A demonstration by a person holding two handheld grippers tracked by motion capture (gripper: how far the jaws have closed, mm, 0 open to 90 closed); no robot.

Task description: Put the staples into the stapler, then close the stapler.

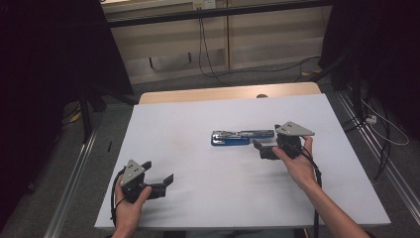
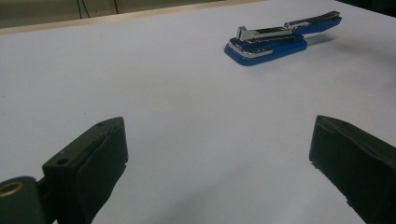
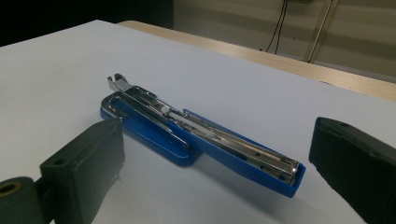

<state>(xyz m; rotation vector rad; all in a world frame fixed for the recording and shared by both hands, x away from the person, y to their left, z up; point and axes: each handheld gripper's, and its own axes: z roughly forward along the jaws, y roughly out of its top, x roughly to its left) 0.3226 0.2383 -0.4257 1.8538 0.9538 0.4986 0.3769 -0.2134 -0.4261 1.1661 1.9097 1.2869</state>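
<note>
The blue stapler lies swung open near the centre of the white table. The right gripper, jaws spread and empty, sits just beside its near end; contact appears absent, though the high view is too dim to confirm. The left gripper, likewise released, rests well apart.

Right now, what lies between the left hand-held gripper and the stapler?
Nothing: bare white table runs from the left hand-held gripper to the stapler, seen in the left gripper view.
</note>
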